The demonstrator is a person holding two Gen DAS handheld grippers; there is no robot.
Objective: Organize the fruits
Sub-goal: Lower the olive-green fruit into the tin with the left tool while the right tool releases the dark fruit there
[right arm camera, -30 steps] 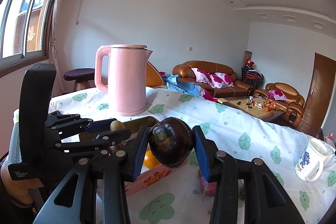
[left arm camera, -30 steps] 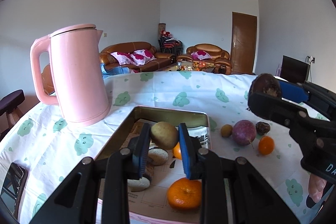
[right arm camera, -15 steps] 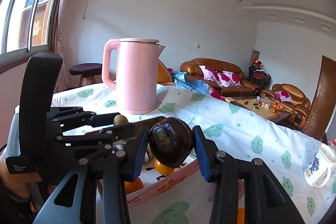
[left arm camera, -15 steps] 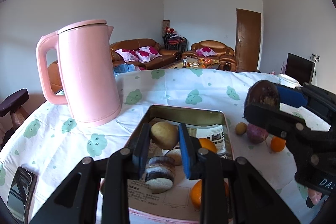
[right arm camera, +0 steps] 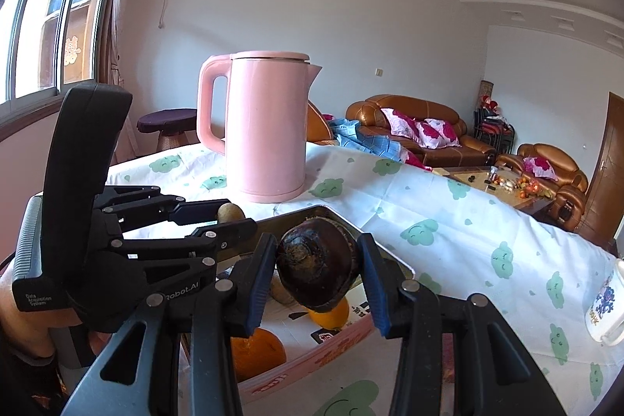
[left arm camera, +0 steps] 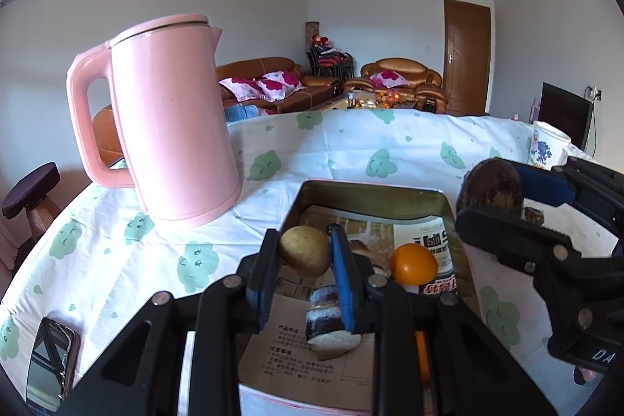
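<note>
Over the tin, left wrist view: my left hand-held gripper (left arm camera: 306,262) pinches a small yellow-brown fruit (left arm camera: 305,256) between its pads, hanging above the open metal tin (left arm camera: 374,189) on the desk (left arm camera: 117,252).
Tin contents: paper lining, an orange (left arm camera: 413,264), a dark striped piece with a pale underside (left arm camera: 325,314) below my fingers, and a second orange mostly hidden behind my right finger.
Neighbours: pink kettle (left arm camera: 171,119) just beside the tin's left wall; a phone (left arm camera: 48,363) near the desk edge; a mug (left arm camera: 546,147) far right.
Other tool seen from here: my right hand-held gripper (left arm camera: 495,197) at the tin's right rim, clamped on a dark round fruit (left arm camera: 492,186).

Right wrist view, grip: the right hand-held gripper (right arm camera: 318,275) squeezes the dark round fruit (right arm camera: 318,273) across its widest part, above the tin's near corner.
Left tool from this side: the left hand-held gripper (right arm camera: 222,217) with the yellow-brown fruit (right arm camera: 230,212) showing at its tips.

Handling, small fruit: I judge it light and firm, with smooth rounded skin that could slip; a hold across the middle suits it.
Handling, dark fruit: looks hard-shelled, rough and heavier; its domed sides could squirt out, so the pads belong at the widest girth.
Risk: dropping from height may bruise fruit or knock the oranges.
</note>
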